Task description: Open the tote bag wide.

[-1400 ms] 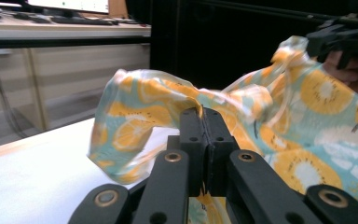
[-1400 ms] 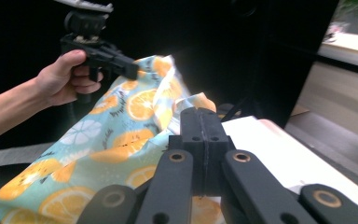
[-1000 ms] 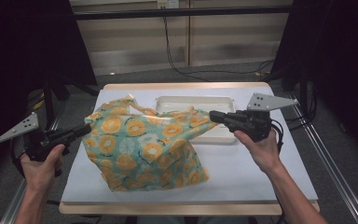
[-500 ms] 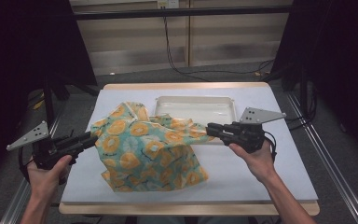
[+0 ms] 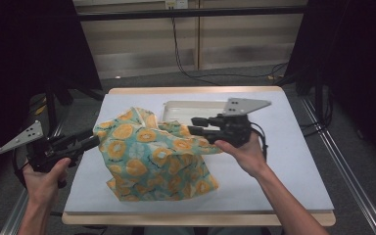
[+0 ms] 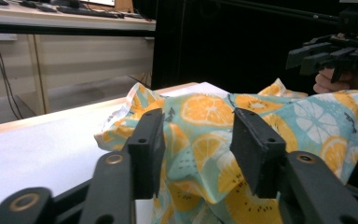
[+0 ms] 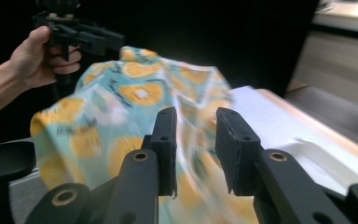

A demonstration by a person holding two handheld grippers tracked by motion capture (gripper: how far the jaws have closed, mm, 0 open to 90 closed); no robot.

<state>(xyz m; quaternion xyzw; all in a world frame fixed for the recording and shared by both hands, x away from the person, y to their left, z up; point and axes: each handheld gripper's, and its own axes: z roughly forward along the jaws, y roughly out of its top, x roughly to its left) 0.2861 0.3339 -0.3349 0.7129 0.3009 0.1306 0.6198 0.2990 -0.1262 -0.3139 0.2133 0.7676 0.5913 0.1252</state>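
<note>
Teal cotton-like fabric printed with orange slices, the cloth (image 5: 154, 156) lies heaped on the white table (image 5: 293, 161), its near edge close to the front of the tabletop and its far folds reaching up toward the shallow white tray (image 5: 186, 106) behind it. It stands partly tented rather than flat, with a peak at the left and a ridge running to the right.

Both sets of jaws have just been opening. The left gripper (image 5: 92, 141) sits at the cloth's left edge; in the left gripper view its pads (image 6: 256, 149) stand apart, with the cloth (image 6: 214, 140) seen through the gap but not pinched. The right gripper (image 5: 196, 126) is at the right-hand ridge, and in the right gripper view its pads (image 7: 165, 140) are likewise parted, the blurred cloth (image 7: 121, 107) hanging loose between and beyond them. Neither one appears to be gripping anything, so the fabric looks released and slumping.

As for handling, this looks light, thin and entirely limp (it holds no shape beyond whatever folds it lands in). It should neither break nor slip much against rubbery pads, but a pinch in the middle would likely gather several layers at once. Better places to take hold are probably a single-layer corner or hem: the raised left peak for the left gripper, and the outer right edge for the right.
</note>
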